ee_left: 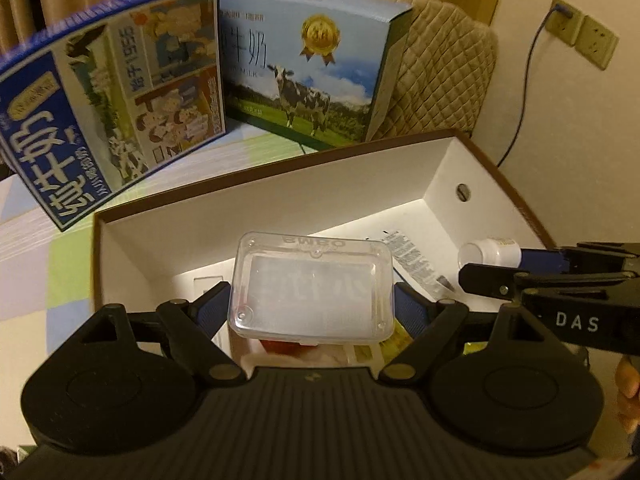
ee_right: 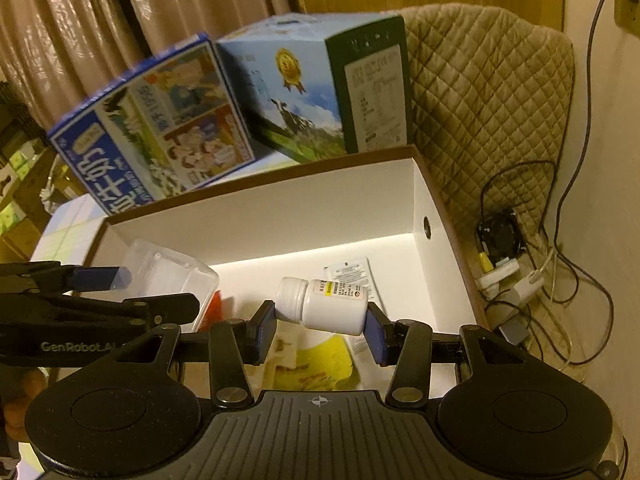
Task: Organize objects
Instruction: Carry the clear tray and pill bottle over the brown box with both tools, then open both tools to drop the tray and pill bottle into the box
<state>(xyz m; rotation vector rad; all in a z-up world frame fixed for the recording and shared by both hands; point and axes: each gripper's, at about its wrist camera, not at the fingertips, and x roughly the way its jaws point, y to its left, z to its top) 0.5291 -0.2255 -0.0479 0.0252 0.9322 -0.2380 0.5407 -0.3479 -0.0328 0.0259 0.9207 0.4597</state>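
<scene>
Your left gripper (ee_left: 312, 304) is clamped on a clear plastic case (ee_left: 312, 286), its blue pads pressing the case's two short ends. The case sits level between the fingers, lid up, above the near left part of an open white box (ee_left: 280, 196). Your right gripper (ee_right: 322, 326) grips a small white pill bottle (ee_right: 326, 306) lying sideways: one pad is against the ribbed cap on the left, the other against the base on the right. The bottle hangs above the near middle of the same box, tilted slightly down toward the right.

The two grippers are side by side over the near edge of the box. From the left view, the right gripper and its bottle come in from the right edge; from the right view, the left gripper and the clear case show at the left.

On the floor of the box, under the bottle, lies a yellow packet (ee_right: 320, 364), and farther in, toward the right wall, a white printed sachet (ee_right: 352, 274) lies flat. Something red (ee_right: 214, 306) shows just beneath the clear case, too hidden to tell what it is. The box has a brown outer rim and a round hole in its right wall.

Beyond the far wall of the box stand two milk cartons: a dark blue one (ee_left: 116, 96) on the left, leaning, and a light blue one with a cow picture (ee_left: 308, 68) just to its right. A quilted beige cover (ee_right: 484, 112) lies at the far right, with cables (ee_right: 560, 240) on the floor by the wall.
</scene>
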